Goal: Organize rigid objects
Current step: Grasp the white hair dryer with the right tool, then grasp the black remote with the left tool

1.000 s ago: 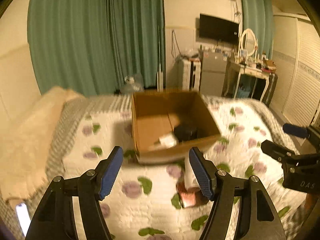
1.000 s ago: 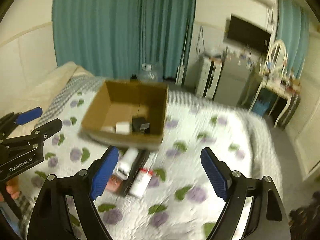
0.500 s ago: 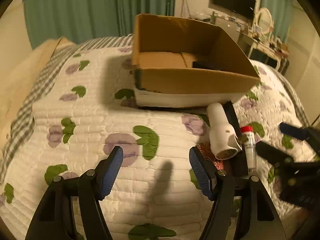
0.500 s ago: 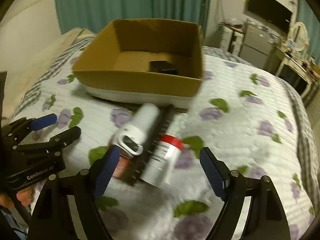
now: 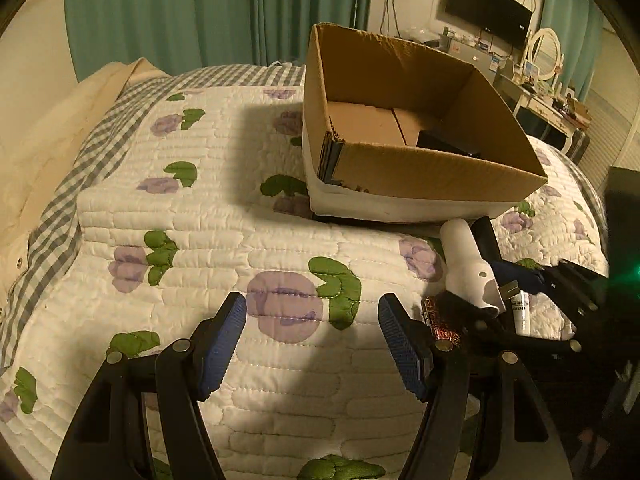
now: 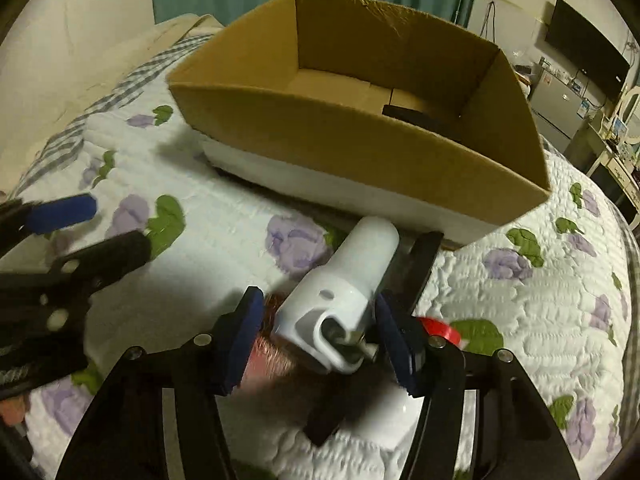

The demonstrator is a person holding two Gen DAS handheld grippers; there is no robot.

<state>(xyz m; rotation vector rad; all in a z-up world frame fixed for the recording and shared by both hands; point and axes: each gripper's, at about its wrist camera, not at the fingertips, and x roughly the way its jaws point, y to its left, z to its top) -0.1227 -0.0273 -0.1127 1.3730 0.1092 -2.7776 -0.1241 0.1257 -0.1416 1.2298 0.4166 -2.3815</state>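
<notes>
1. On the quilted bed [image 5: 200,216], a small heap of loose items lies just in front of the cardboard box [image 6: 360,148]: a white plastic piece [image 6: 344,300], a long black item [image 6: 420,268], a red-capped tube [image 6: 440,328] and something coppery-red [image 6: 268,352] underneath.

2. From where I stand, the step in hand looks like the pick-up of the white plastic piece. The right gripper [image 6: 316,336] has its two blue pads on either side of the thick end; the right-hand pad seems to touch it, the left one shows a sliver of gap, so I would call the tongs narrowed around it but not clearly clamped.

3. The left gripper [image 5: 312,340] hangs over bare quilt with its tongs wide and nothing between them, well to the side of the heap.

4. The box already holds a dark item [image 5: 448,146] at its far end; much of the floor I can see is bare cardboard.

5. Next, I judge, the right tongs need to finish closing, lift the piece straight up so it does not drag the black item or the tube along, clear the near wall of the box, and set it down inside.

6. The piece is smooth and tapered, so a grip too near its rounded end could slip.
</notes>
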